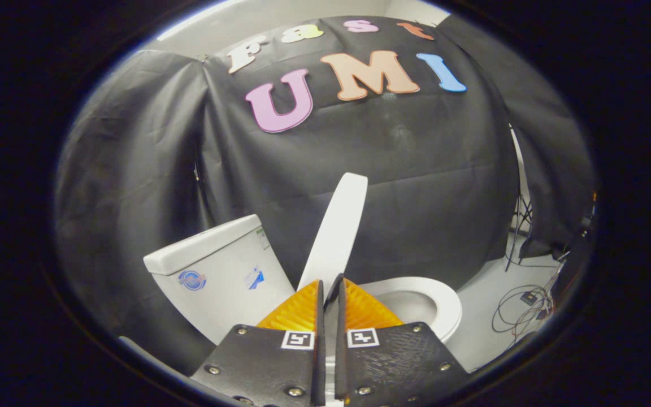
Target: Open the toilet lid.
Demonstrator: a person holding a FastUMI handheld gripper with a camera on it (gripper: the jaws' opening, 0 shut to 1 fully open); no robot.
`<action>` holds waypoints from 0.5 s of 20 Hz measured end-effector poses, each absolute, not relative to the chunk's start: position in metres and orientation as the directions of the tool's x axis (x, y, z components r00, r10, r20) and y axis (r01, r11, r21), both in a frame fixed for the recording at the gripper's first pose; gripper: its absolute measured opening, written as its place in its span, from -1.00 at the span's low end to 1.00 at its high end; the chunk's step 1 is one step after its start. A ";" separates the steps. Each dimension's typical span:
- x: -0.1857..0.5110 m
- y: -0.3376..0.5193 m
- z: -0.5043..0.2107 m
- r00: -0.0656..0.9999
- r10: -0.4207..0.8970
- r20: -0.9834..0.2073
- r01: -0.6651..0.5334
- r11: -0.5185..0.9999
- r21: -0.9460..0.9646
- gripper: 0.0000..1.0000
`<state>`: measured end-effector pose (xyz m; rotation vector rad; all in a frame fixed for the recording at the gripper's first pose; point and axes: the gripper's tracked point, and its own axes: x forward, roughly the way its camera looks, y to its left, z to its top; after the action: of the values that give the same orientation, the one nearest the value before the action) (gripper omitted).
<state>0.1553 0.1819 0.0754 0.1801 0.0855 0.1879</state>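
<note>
Tongs [330, 285] nearly closed, pinching lower edge of toilet lid [337, 226] between fingers. Lid raised near upright, tilted toward tank [218, 271]; seat [441, 297] exposed beyond. Edge grip likely serves as lever for swinging lid back.

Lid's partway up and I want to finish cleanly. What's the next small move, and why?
Probably carry the lid a little further back toward the tank, keeping the grip. The gripper looks shut on its lower edge, both fingers close around it, and the lid stands raised off the seat but not yet leaning against the tank, so letting go now might drop it.
</note>
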 end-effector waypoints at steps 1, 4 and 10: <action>0.154 0.186 0.078 0.979 0.195 -0.063 -0.182 0.968 0.172 -0.86; 0.151 0.199 0.085 0.978 0.201 -0.060 -0.193 0.974 0.122 -0.86; 0.149 0.221 0.095 0.976 0.213 -0.054 -0.210 0.976 0.051 -0.86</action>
<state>0.1490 0.2207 0.0951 0.0450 0.0589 0.2135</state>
